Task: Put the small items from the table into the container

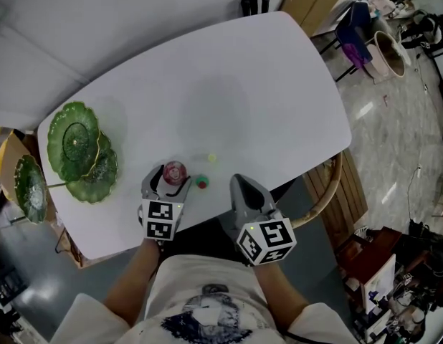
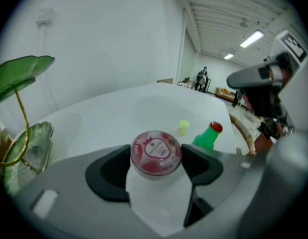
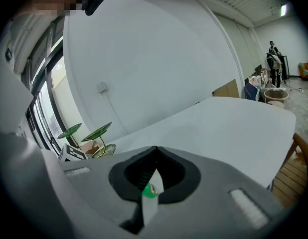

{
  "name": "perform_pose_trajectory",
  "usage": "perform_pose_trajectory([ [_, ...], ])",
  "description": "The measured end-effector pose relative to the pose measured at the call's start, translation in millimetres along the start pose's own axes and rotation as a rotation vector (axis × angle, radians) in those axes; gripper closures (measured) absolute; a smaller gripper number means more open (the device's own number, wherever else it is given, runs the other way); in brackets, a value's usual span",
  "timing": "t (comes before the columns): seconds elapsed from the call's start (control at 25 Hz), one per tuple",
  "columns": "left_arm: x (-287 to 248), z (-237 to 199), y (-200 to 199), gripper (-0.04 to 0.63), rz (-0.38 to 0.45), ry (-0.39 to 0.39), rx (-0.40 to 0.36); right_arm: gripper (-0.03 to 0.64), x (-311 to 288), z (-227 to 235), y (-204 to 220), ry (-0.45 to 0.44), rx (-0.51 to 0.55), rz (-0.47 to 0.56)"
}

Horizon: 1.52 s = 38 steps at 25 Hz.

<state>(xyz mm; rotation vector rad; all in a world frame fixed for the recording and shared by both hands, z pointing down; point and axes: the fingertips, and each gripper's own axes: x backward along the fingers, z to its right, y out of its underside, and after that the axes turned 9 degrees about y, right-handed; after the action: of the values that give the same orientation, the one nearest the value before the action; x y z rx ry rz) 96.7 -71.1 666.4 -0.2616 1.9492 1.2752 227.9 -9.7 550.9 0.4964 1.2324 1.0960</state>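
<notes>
A small jelly cup with a red lid (image 1: 174,170) (image 2: 156,151) stands on the white table (image 1: 243,84) near its front edge. My left gripper (image 1: 169,182) (image 2: 156,169) is open wide around it, one pad close to each side. Just right of the cup are a tiny green bottle with a red cap (image 1: 201,182) (image 2: 209,136) and a small yellow-green piece (image 1: 212,158) (image 2: 183,127). My right gripper (image 1: 238,180) (image 3: 155,151) is shut and empty, hovering right of the bottle. A green tiered leaf dish (image 1: 78,145) (image 2: 24,73) (image 3: 86,133) stands at the table's left end.
A wooden chair (image 1: 329,192) sits at the table's right side. Cardboard, bins and bags (image 1: 386,49) lie on the floor beyond the far right corner. People (image 2: 201,77) stand far off in the room.
</notes>
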Motion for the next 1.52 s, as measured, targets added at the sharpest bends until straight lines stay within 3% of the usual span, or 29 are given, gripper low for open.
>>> perform_pose_trajectory([
  [0.32, 45, 3, -6, 0.278, 0.066, -0.056, 0.026, 0.62, 14, -27, -11, -0.07, 0.034, 0.033],
  [0.72, 128, -8, -22, 0.278, 0.148, -0.169, 0.045, 0.619, 24, -100, -27, -0.223, 0.088, 0.066],
  [1.52, 300, -78, -9, 0.278, 0.289, -0.458, 0.149, 0.62, 19, -266, -23, -0.513, 0.182, 0.038],
])
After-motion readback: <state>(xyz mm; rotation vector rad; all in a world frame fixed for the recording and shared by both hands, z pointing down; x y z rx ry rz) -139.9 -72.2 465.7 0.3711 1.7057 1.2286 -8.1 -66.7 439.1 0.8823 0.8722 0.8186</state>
